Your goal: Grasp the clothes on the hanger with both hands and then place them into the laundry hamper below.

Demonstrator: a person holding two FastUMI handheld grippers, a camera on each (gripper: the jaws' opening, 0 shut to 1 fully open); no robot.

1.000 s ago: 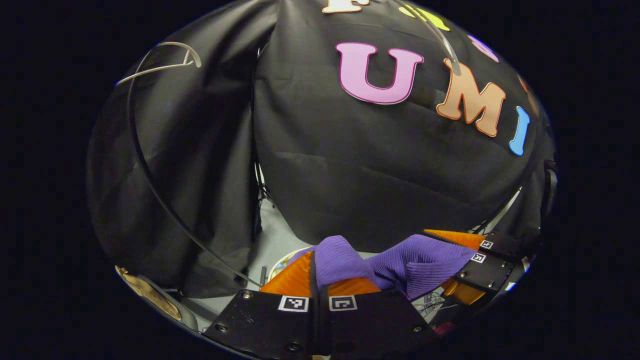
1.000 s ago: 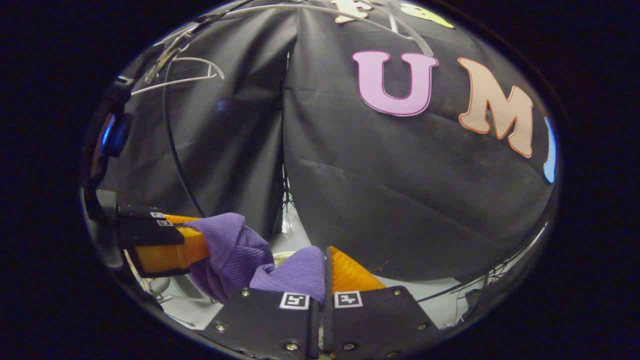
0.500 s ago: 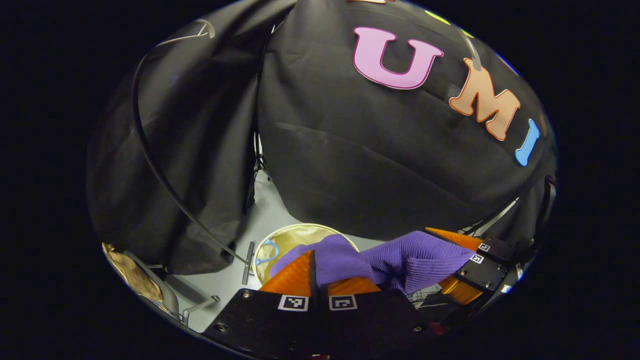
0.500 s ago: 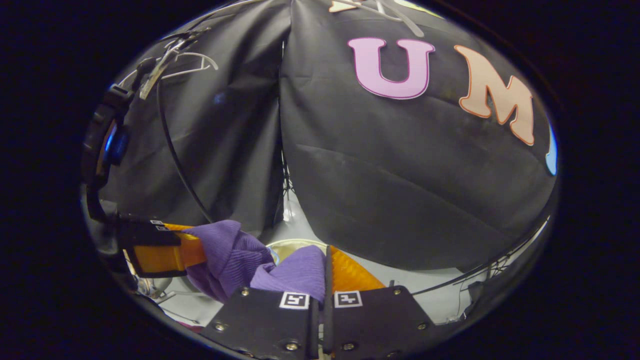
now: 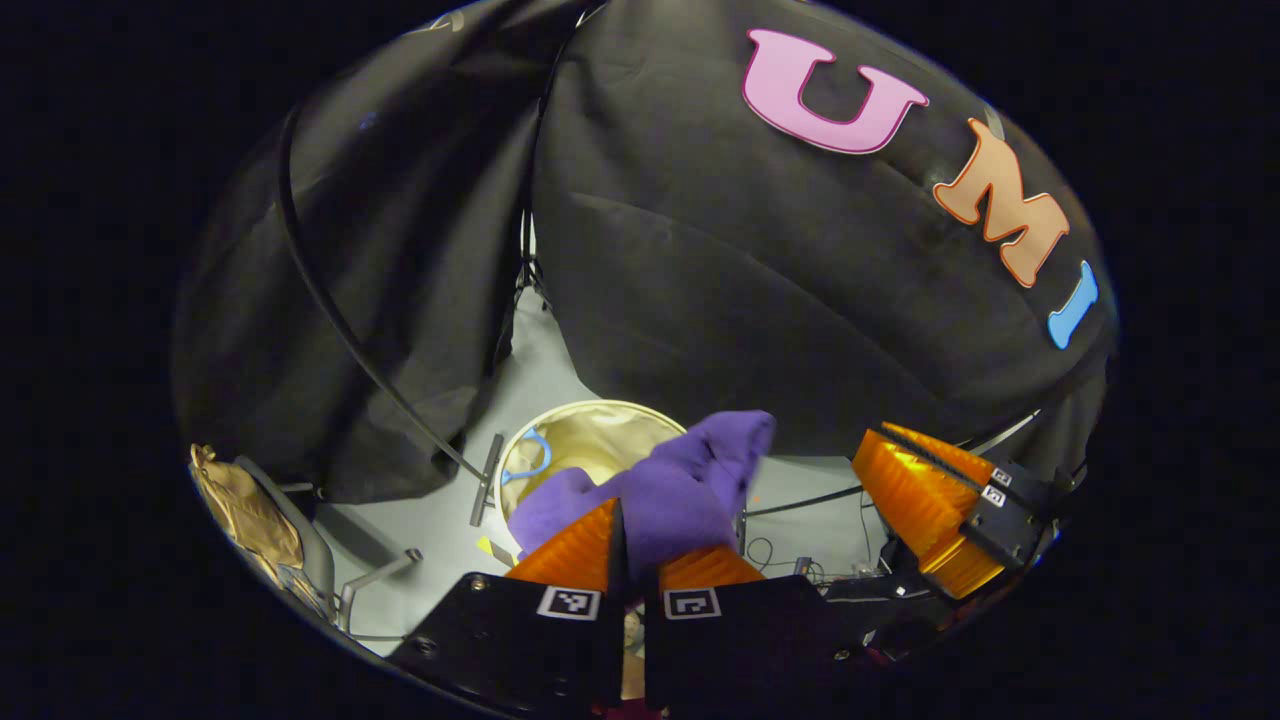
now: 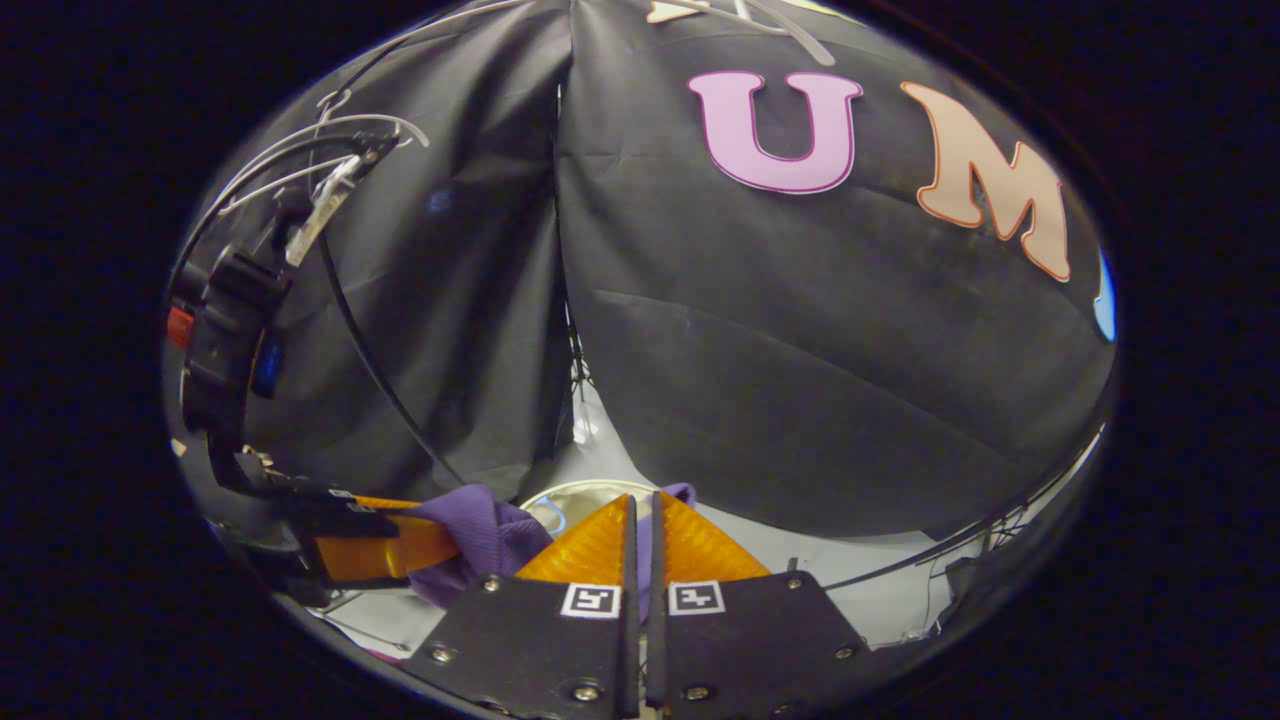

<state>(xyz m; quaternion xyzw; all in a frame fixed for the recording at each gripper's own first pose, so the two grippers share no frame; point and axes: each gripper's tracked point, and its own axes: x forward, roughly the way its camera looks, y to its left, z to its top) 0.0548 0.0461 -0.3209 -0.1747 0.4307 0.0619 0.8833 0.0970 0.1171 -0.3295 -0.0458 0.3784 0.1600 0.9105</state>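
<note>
Your left gripper (image 5: 628, 545) pinches the purple ribbed knit garment (image 5: 668, 490) between its 2 orange fingers, the cloth hanging over the round cream fabric laundry hamper (image 5: 590, 437) on the grey floor. Your right gripper (image 6: 640, 540) has its jaws nearly together; whether they grip cloth, you cannot tell.

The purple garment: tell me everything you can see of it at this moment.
The purple garment is a soft, finely ribbed knit, bunched rather than spread. In the left gripper view it rises in a peak above the left gripper, whose orange fingers pinch it, and it hangs over the round, light-lined laundry hamper on the grey floor. The right gripper stands apart from it there. In the right gripper view a purple sliver shows between that gripper's near-closed fingers.
</note>
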